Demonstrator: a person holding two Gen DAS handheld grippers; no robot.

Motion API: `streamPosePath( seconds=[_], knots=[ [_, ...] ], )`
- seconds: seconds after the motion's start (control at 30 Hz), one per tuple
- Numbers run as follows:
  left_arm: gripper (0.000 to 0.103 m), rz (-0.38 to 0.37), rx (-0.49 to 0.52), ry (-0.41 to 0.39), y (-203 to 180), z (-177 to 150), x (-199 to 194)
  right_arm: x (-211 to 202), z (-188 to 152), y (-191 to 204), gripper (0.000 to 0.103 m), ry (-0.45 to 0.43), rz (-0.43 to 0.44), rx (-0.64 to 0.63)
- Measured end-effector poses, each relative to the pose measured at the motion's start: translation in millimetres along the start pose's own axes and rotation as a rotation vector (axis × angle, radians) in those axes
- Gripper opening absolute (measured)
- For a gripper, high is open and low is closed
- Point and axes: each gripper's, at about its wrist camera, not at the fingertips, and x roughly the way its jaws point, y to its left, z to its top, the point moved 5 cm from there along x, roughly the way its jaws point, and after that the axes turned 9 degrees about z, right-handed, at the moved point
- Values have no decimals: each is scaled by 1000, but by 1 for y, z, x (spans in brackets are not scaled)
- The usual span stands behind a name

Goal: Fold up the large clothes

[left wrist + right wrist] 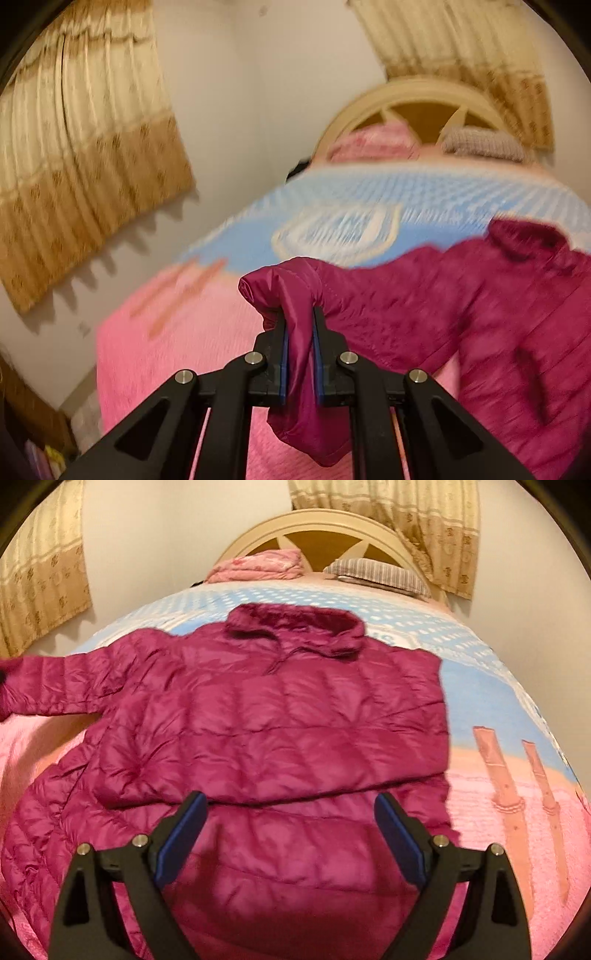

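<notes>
A magenta quilted puffer jacket (280, 716) lies spread on the bed, collar toward the headboard, its right side folded in over the body. Its left sleeve (55, 686) stretches out to the left. My left gripper (300, 314) is shut on the cuff of that sleeve (295, 295) and holds it lifted above the bed; the jacket's body (498, 314) trails off to the right in that view. My right gripper (290, 803) is open and empty, hovering just above the jacket's lower part.
The bed has a pink and blue patterned cover (517, 775). A pink folded quilt (258, 566) and a striped pillow (376, 572) lie by the cream headboard (317, 520). Beige curtains (81, 155) hang on the wall left of the bed.
</notes>
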Motion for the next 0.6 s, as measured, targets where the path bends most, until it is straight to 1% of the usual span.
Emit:
streamPosePath(
  seconds=[0.1,0.17,0.27,0.4,0.5,0.53,0.57,0.6],
  knots=[
    [10,-49,22,-57,-23,23,-28,-9,0,-14,94,-17,-11,22],
    [10,-98,43,-85,-50,33,-46,-14,-1,-24,94,-30,-17,46],
    [10,-171,71,-108,-96,39,-65,-22,-5,-38,94,-40,-22,80],
    [10,-280,131,-119,-169,36,-91,-33,-13,-53,94,-50,-40,99],
    [10,-350,193,-123,-223,22,-108,-40,-18,-68,94,-55,-54,115],
    [14,-367,206,-118,-235,19,-112,-42,-19,-75,94,-58,-62,126],
    [14,-395,223,-107,-248,13,-115,-44,-21,-80,94,-61,-67,138],
    [24,-420,248,-86,-262,7,-117,-45,-23,-86,94,-64,-70,152]
  ],
)
